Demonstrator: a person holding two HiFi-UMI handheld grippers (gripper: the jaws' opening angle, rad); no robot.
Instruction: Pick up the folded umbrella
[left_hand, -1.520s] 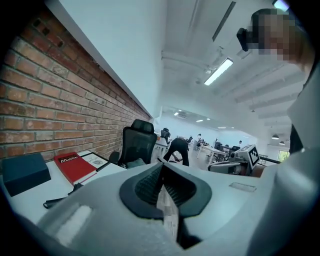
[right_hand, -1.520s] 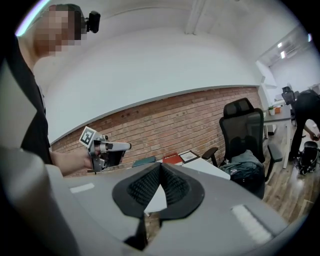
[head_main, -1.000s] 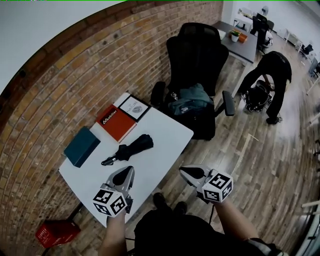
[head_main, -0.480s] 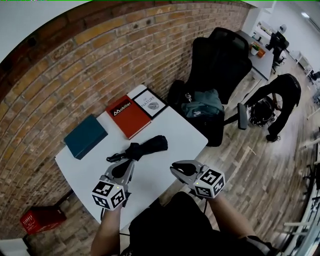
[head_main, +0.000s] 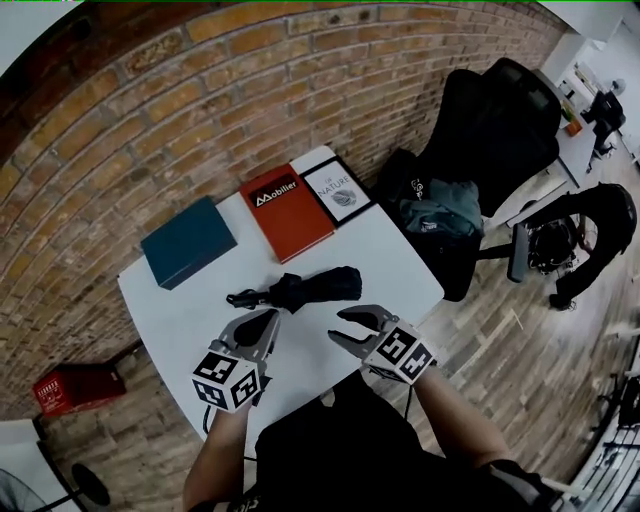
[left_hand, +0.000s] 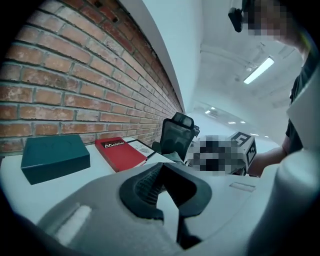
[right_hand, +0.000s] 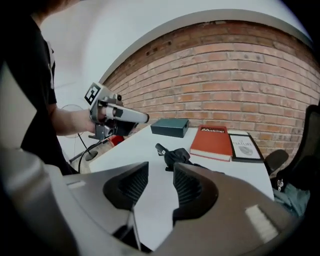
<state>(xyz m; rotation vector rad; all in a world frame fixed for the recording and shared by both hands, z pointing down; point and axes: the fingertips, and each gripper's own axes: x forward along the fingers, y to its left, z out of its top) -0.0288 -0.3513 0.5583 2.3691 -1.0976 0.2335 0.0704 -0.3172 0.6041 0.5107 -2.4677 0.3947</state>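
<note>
The folded black umbrella (head_main: 300, 290) lies on the white table (head_main: 400, 265), its strap end pointing left. My left gripper (head_main: 268, 320) hovers just in front of the umbrella's left half, jaws shut and empty. My right gripper (head_main: 347, 327) hangs just in front of its right half; the jaws are opening and hold nothing. In the right gripper view the umbrella (right_hand: 176, 156) lies beyond the parted pads of the right gripper (right_hand: 160, 169), with the left gripper (right_hand: 120, 116) at the left. In the left gripper view the left gripper (left_hand: 162, 167) hides the umbrella.
Along the brick wall lie a teal box (head_main: 190, 240), a red book (head_main: 290, 210) and a white framed print (head_main: 340, 190). A black office chair (head_main: 500, 110) with a bag (head_main: 440, 215) stands right of the table. A red box (head_main: 75, 388) sits on the floor. A person (head_main: 600, 215) bends over at far right.
Both grippers have moved forward and down over the table, closer to the umbrella. The right gripper's jaws have parted from shut. The umbrella has not moved.
</note>
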